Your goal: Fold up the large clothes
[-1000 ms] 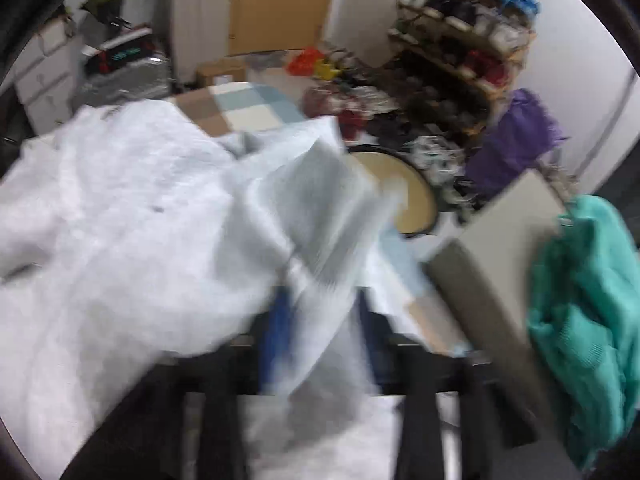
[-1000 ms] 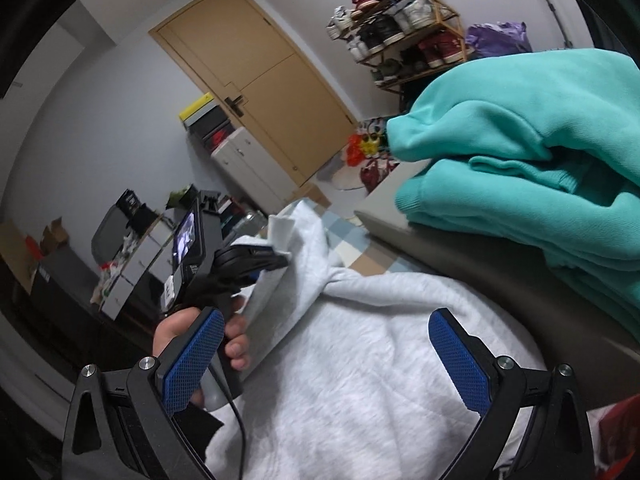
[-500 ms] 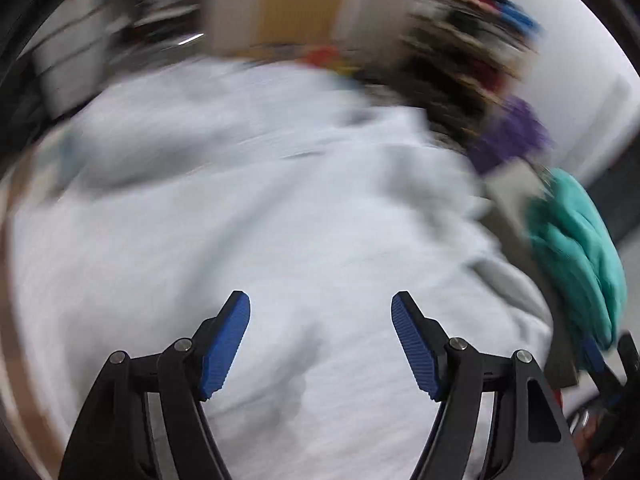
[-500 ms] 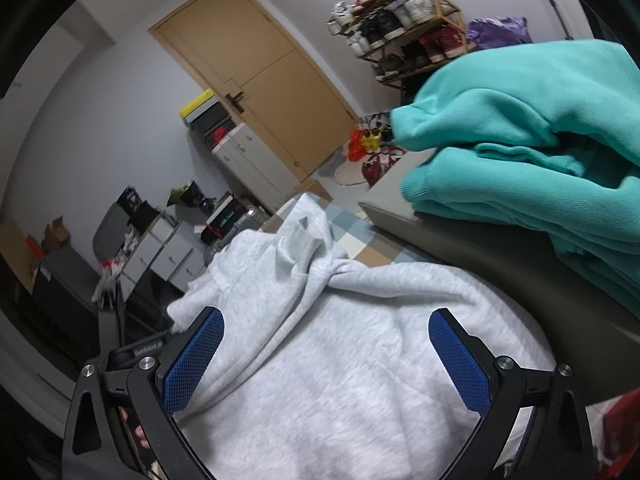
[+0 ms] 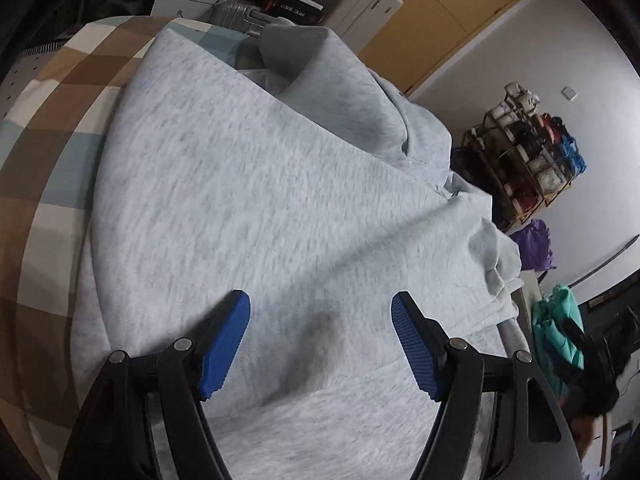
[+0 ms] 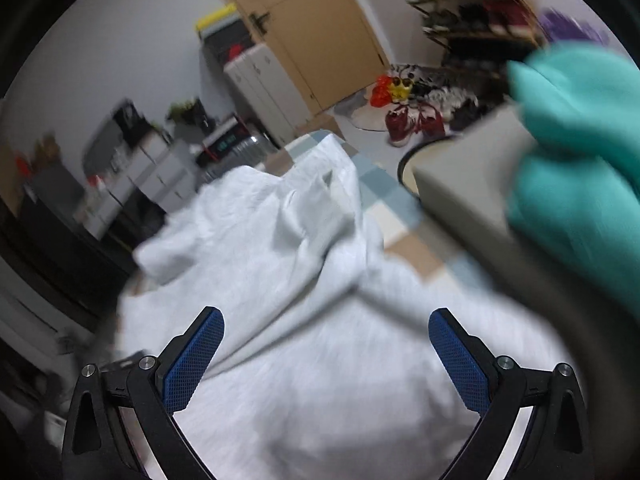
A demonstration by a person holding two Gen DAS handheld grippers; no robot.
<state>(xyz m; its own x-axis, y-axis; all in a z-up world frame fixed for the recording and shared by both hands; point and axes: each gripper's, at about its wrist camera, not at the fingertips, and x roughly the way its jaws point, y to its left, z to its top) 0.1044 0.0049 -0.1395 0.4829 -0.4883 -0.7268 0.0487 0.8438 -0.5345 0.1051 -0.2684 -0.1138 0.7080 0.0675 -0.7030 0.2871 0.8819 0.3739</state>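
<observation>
— Grey marl fleece fills both views: a large pale grey sweatshirt (image 5: 256, 184) lies spread on the table with a brown, cream and blue checked cloth (image 5: 36, 184).

— And the claws?

— The left claw (image 5: 320, 344) hangs over the garment, blue pads apart, nothing between them; its jaws have just been opening. The right claw (image 6: 326, 354) stands wide too, empty, above the blurred fleece (image 6: 304, 320).

— Around it?

— At two o'clock in the right view, a folded teal sweatshirt (image 6: 580, 152) sits on a grey box (image 6: 468, 172). At twelve, a tan wooden door (image 6: 316, 28). A shoe rack (image 5: 532, 160) stands at three o'clock in the left view.
</observation>
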